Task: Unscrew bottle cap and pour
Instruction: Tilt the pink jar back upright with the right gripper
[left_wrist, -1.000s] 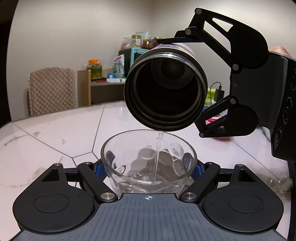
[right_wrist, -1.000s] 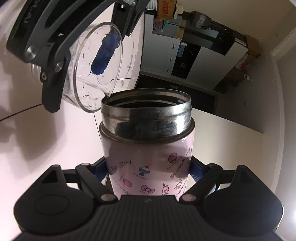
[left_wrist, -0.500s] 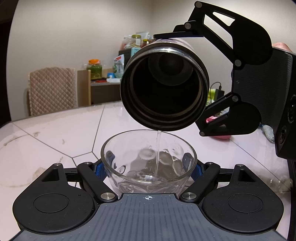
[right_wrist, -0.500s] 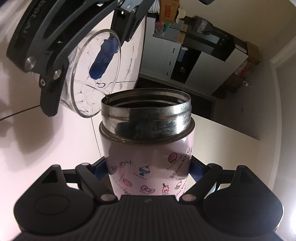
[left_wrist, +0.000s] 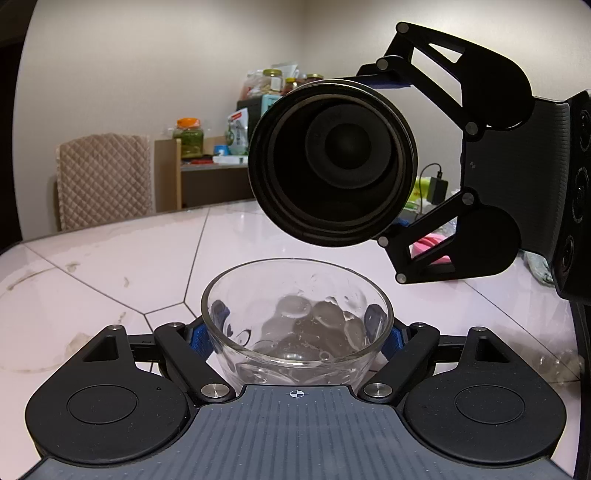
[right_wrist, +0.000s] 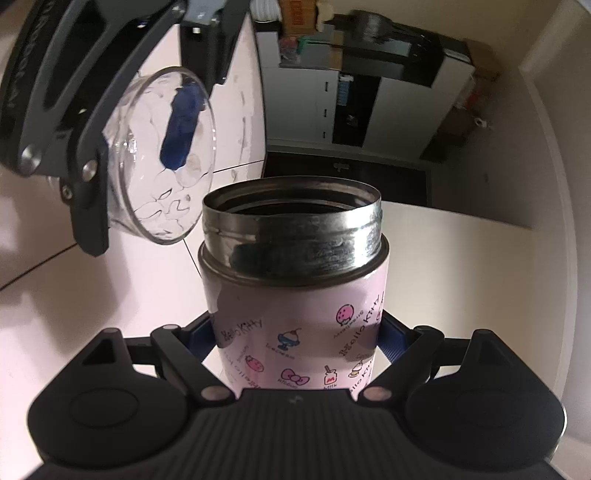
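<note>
A clear glass bowl holding a little water sits between my left gripper's blue pads, and that gripper is shut on it. Above the bowl hangs the pink patterned bottle, uncapped, tipped on its side with its dark steel mouth facing the left wrist camera. No water runs from it. My right gripper is shut on the bottle around its body. The right wrist view also shows the bowl up left of the steel rim. No cap is in view.
The bowl rests on a white marble-look table with dark seams. Beyond its far edge are a quilted chair back and a shelf with jars. Pink and green items lie at the right behind the right gripper.
The thin stream of water from the bottle into the bowl has stopped. The bottle has risen and moved right, away from the bowl's rim.
</note>
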